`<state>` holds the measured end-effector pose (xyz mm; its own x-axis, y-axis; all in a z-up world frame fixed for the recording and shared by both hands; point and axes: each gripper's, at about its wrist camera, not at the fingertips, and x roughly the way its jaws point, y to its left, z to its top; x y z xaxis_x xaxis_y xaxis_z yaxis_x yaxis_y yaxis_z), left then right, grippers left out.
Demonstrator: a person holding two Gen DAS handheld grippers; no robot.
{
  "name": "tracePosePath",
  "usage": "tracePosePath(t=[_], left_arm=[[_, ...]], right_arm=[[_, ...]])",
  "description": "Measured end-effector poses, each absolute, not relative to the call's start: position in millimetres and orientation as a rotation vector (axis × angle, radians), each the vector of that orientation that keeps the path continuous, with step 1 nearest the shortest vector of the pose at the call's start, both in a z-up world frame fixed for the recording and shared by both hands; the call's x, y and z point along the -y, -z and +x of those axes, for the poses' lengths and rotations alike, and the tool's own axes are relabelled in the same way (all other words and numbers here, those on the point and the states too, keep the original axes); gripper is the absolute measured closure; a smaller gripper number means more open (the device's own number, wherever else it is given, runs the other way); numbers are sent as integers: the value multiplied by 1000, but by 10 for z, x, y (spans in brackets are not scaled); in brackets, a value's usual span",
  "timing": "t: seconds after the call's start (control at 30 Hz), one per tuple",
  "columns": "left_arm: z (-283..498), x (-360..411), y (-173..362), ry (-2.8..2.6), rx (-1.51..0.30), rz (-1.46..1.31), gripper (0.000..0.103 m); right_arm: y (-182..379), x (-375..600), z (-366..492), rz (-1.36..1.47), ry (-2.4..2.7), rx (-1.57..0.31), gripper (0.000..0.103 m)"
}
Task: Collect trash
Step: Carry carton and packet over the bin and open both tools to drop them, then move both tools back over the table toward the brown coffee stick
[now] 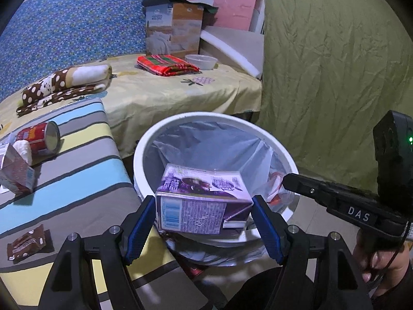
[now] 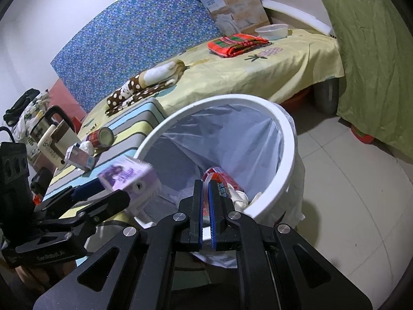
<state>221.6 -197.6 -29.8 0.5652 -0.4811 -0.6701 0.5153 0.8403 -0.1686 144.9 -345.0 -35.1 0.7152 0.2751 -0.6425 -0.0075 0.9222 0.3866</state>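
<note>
Left claw point(image 1: 204, 222) pinching purple carton point(image 1: 201, 201) over lined white bin point(image 2: 286, 139) holding wrappers point(image 2: 227, 180), right claw point(image 2: 205, 193) pressed together

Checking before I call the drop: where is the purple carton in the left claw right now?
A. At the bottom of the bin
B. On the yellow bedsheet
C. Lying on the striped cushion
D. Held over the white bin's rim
D: the purple carton sits clamped between the left claw pads, hanging at the near rim of the white bin, not yet dropped in.
</note>
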Motion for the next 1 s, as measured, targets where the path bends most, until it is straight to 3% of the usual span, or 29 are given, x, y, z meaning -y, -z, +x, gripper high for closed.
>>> tracePosePath(t=[0.17,0.27,0.33,0.4,1.0], left_arm=[[2212,1982,334,582,-769,47,28],[2211,1955,304,574,-747,35,27],[2214,1911,273,577,-735,15,23],[2209,1879,242,578,-721,0,21],[1984,1421,117,516,-720,-62,21]], right_arm=[[384,3466,1473,388,-153,-784,96],[381,3466,1466,380,-132,-782,89],[357,3471,1450,383,-135,-767,68],[341,3469,1443,386,-133,-756,62],[179,3265,1314,342,-178,-711,62]])
